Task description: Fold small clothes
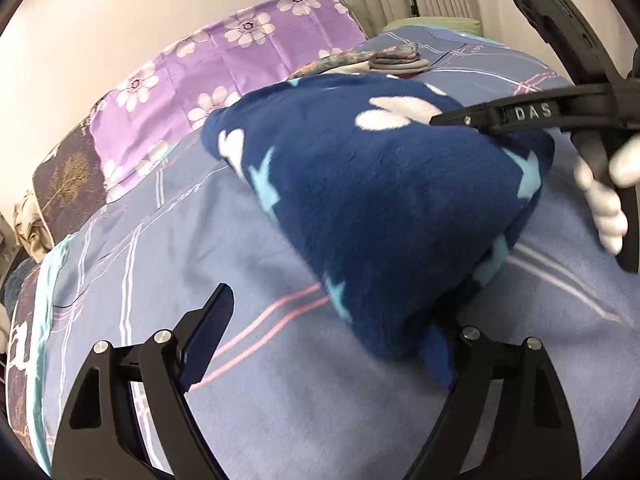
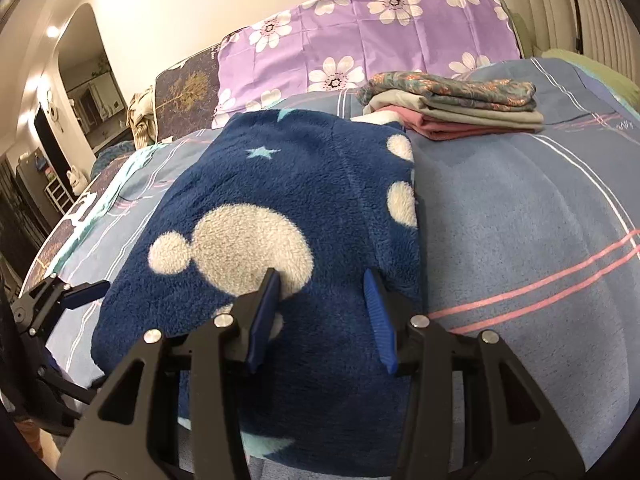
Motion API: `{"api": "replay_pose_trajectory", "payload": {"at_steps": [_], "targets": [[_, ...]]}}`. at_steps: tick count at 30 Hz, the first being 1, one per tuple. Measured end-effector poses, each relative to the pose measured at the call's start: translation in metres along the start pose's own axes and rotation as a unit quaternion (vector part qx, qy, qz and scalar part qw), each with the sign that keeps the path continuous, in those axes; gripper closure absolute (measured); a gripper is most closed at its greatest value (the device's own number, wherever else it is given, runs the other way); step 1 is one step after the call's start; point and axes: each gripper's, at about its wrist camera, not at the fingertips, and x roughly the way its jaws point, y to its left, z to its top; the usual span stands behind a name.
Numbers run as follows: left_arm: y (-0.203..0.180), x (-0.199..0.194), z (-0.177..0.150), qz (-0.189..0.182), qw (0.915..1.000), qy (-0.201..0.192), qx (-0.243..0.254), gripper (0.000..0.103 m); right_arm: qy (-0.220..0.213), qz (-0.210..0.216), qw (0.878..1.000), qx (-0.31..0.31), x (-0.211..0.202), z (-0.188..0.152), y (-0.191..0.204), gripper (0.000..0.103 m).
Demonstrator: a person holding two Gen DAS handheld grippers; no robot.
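Navy fleece garment (image 2: pixel 280 208) pinched between right gripper (image 2: pixel 324 280) fingers, left gripper (image 1: pixel 332 320) wide, garment corner beside its right finger

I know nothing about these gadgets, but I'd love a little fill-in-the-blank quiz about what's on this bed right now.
1. The fleece garment between the right gripper fingers is dark ____ with white spots.
2. The pillowcase at the head of the bed is ____ with white flowers.
3. The left gripper has its jaws spread ____.
4. The top piece of the folded pile has a ____ pattern.

Missing words: blue; purple; open; paisley
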Motion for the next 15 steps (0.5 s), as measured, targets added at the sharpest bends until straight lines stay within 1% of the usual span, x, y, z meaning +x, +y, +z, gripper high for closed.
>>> {"api": "replay_pose_trajectory", "payload": {"at_steps": [2, 3, 4, 5, 6, 7, 8, 9, 10, 11, 12, 13, 15], "targets": [[0.003, -0.007, -0.003, -0.005, 1.0, 0.003, -0.005, 0.018, -0.001, 0.001, 1.0, -0.001, 0.001, 0.0, -0.001, 0.058], [0.006, -0.011, -0.002, -0.021, 0.9996, 0.009, -0.018, 0.022, -0.001, 0.003, 1.0, 0.001, 0.001, 0.001, -0.003, 0.058], [0.008, -0.016, -0.001, -0.041, 0.9986, 0.01, -0.032, 0.032, 0.0, 0.007, 1.0, 0.008, 0.0, 0.001, -0.005, 0.058], [0.014, -0.024, -0.001, -0.078, 0.9953, 0.007, -0.057, 0.038, 0.0, 0.01, 1.0, 0.013, 0.0, 0.002, -0.007, 0.058], [0.02, -0.034, -0.003, -0.118, 0.9893, -0.001, -0.086, 0.046, -0.001, 0.018, 1.0, 0.019, -0.001, 0.002, -0.01, 0.058], [0.027, -0.042, -0.003, -0.148, 0.9825, -0.011, -0.112, 0.05, -0.001, 0.023, 1.0, 0.021, -0.003, 0.002, -0.011, 0.058], [0.038, -0.053, 0.003, -0.175, 0.9748, -0.028, -0.136, 0.051, -0.002, 0.027, 0.999, 0.023, -0.005, 0.003, -0.013, 0.058], [0.04, -0.058, 0.009, -0.181, 0.972, -0.043, -0.143, 0.051, 0.0, 0.029, 0.999, 0.028, -0.008, 0.004, -0.014, 0.057], [0.044, -0.063, 0.016, -0.182, 0.9707, -0.058, -0.145, 0.051, 0.006, 0.032, 0.999, 0.042, -0.011, 0.005, -0.017, 0.054], [0.046, -0.065, 0.028, -0.174, 0.9722, -0.077, -0.136, 0.051, 0.012, 0.038, 0.997, 0.063, -0.014, 0.006, -0.021, 0.05], [0.044, -0.06, 0.039, -0.16, 0.9758, -0.086, -0.122, 0.051, 0.017, 0.049, 0.995, 0.088, -0.019, 0.006, -0.026, 0.048], [0.041, -0.052, 0.049, -0.148, 0.9791, -0.088, -0.108, 0.051, 0.019, 0.06, 0.991, 0.115, -0.026, 0.005, -0.032, 0.047], [0.029, -0.032, 0.065, -0.147, 0.9827, -0.076, -0.082, 0.051, 0.016, 0.065, 0.987, 0.149, -0.04, 0.0, -0.041, 0.046]]}}
